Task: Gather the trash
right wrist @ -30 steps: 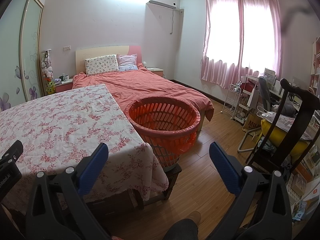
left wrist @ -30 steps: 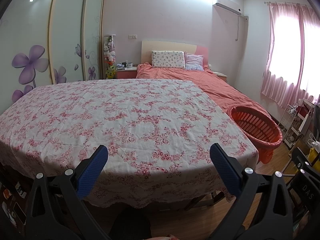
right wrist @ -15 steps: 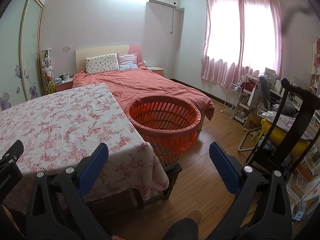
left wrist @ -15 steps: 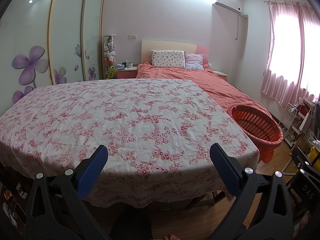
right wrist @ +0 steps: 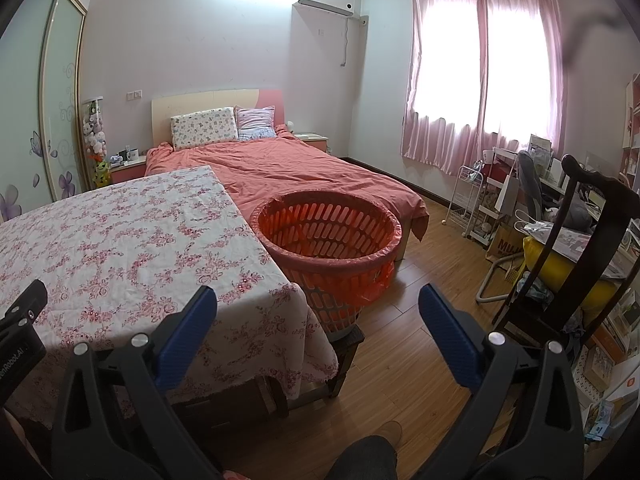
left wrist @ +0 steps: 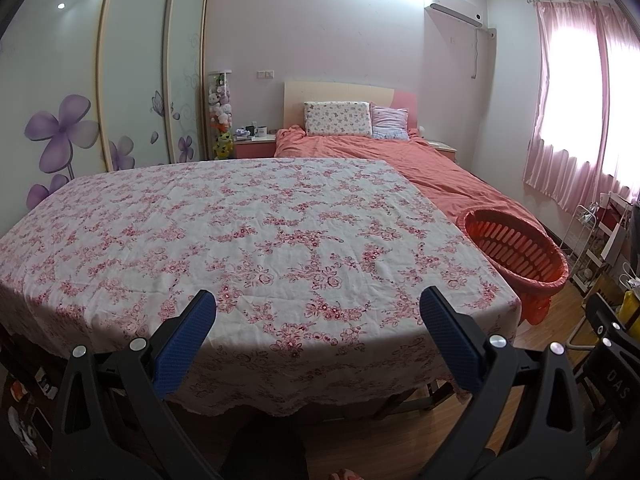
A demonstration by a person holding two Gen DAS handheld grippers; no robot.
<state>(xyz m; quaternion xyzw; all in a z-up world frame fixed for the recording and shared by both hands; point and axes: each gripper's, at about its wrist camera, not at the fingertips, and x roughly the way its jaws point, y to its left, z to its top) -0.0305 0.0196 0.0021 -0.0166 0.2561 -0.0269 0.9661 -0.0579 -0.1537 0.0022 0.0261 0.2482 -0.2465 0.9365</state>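
An orange slatted basket [right wrist: 328,236] lined with an orange bag stands on a low stool at the right end of the table; it also shows in the left wrist view [left wrist: 516,252]. The table wears a pink floral cloth [left wrist: 240,232], seen too in the right wrist view [right wrist: 120,248]. I see no loose trash on it. My left gripper [left wrist: 318,316] is open and empty over the table's near edge. My right gripper [right wrist: 318,312] is open and empty, in front of the basket and the table's corner.
A bed with a salmon cover [right wrist: 288,172] lies beyond the table and basket. A dark wooden chair [right wrist: 580,248] with a yellow cushion and a white wire cart [right wrist: 476,204] stand at the right. Wardrobe doors [left wrist: 120,80] line the left wall. Wood floor [right wrist: 420,320] lies right of the basket.
Both views have shifted very slightly; the basket sits a touch lower and nearer in the left wrist view. Both grippers stay open and empty.
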